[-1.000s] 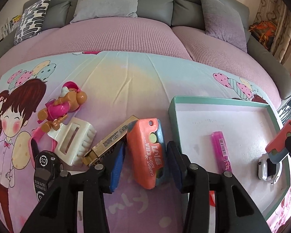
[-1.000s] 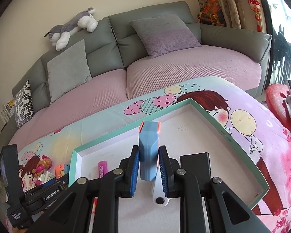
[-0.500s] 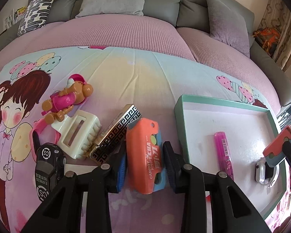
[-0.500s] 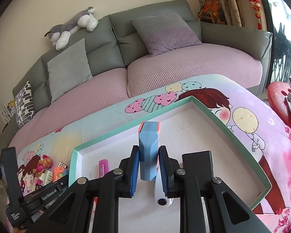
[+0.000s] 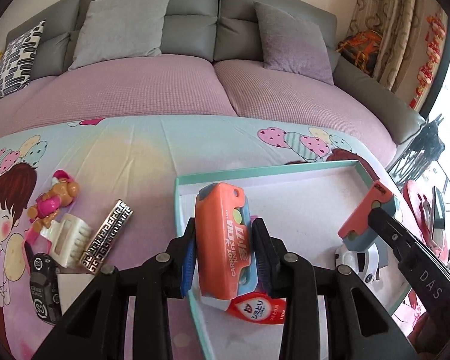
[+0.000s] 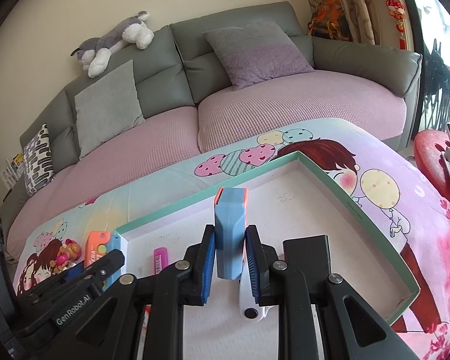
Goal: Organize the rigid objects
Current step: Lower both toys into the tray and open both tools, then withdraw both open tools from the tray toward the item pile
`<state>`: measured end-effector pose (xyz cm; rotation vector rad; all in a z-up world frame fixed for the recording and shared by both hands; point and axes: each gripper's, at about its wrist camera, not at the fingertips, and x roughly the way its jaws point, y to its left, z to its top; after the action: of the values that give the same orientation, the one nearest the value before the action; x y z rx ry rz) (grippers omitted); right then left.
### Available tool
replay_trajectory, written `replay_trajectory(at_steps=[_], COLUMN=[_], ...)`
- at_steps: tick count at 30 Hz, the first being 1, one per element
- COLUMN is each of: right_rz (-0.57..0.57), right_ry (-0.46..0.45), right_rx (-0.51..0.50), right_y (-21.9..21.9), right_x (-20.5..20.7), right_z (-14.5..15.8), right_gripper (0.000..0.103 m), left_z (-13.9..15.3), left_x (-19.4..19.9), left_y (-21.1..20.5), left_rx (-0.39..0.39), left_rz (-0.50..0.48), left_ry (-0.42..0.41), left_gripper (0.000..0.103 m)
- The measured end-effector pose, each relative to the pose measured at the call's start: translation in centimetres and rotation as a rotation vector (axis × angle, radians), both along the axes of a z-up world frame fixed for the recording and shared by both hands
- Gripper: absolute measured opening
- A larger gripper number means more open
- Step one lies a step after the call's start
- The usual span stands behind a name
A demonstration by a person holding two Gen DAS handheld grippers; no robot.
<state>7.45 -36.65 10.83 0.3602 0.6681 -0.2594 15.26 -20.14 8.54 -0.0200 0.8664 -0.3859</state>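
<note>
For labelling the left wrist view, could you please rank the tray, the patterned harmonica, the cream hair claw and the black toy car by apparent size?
1. Tray, clearly largest.
2. Patterned harmonica and cream hair claw look alike; unranked.
3. Black toy car, partly hidden behind the gripper, so unsure.

You're in a home living room: a grey sofa [image 6: 255,69] with cushions [image 5: 123,27] and a plush husky [image 6: 114,42] on its back, curtains [image 5: 384,39] far right.

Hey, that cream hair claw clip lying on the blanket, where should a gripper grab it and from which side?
Probably from above, closing across the hair claw clip at its flat slotted body, not the toothed edge. It lies flat on the blanket. The patterned bar sits close on one side and the toy car near another, so a sideways approach looks crowded.
</note>
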Motion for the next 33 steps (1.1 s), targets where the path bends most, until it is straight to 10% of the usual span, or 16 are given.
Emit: replay_trajectory(at_steps=[12,22,33], right_rz=[-0.004,0.006,0.008], right_ry=[0.011,0.007,0.032], right_rx=[-0.013,-0.042,-0.107], right_y=[0.1,0.7,1.8], right_x=[0.0,0.2,0.6], right_z=[0.2,0.3,0.1], right_gripper=[0.023,0.067,0.103], left_z=[0.0,1.1,-0.5], left_x=[-0.2,0.3,0.8], left_y=[0.2,5.7,13.4], left_rx=[0.0,0.046,0.044], left_rz=[0.015,0.239,0.544], left_ry=[0.026,0.019,0.102], left_gripper=[0.054,0.092,0.092])
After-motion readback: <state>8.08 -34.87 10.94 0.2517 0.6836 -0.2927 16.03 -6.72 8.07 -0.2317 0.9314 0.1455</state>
